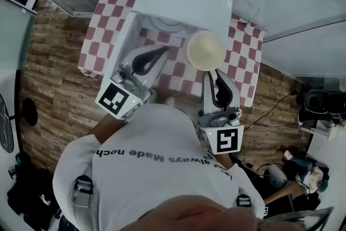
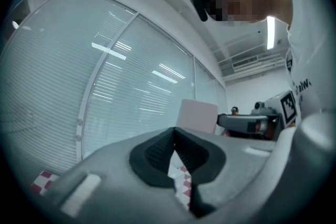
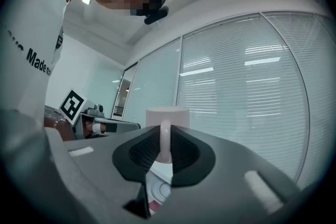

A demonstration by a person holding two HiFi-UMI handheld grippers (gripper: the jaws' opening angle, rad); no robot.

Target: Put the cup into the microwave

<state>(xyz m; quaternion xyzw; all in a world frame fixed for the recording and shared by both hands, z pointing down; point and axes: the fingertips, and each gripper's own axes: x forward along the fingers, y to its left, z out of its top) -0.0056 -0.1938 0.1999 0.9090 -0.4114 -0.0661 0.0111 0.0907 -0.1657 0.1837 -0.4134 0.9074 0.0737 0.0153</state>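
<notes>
Cup (image 3: pixel 167 115) is hanging upright in your right gripper (image 3: pixel 164 136): the jaws are pressing almost together on its handle, which is running vertically between the pads and pointing back toward you. The cup's long axis is standing vertical, mouth up. In the right gripper view the jaws are covering the lower body, so only the rim band and the handle are showing.

From the head view the cup (image 1: pixel 206 50) is reading as a pale disc just beyond the right gripper (image 1: pixel 213 70); its inside is washing out and cannot be made out. It is hovering over the checkered tablecloth (image 1: pixel 240 46), at the right front corner of the microwave (image 1: pixel 184 0).

Your left gripper (image 2: pixel 174 134) is carrying nothing: its pads are meeting at the tips, with only cloth showing through the gap below them. In the head view the left gripper (image 1: pixel 162 51) is reaching toward the open front of the microwave, beside the swung-out door (image 1: pixel 121 43).

Farther in, the turntable (image 1: pixel 167 24) is peeking out, mostly cut off by the microwave's top. A pale block (image 2: pixel 197 115) beyond the left tips is proving too indistinct to identify. Window blinds (image 3: pixel 241 92) are filling the background.
</notes>
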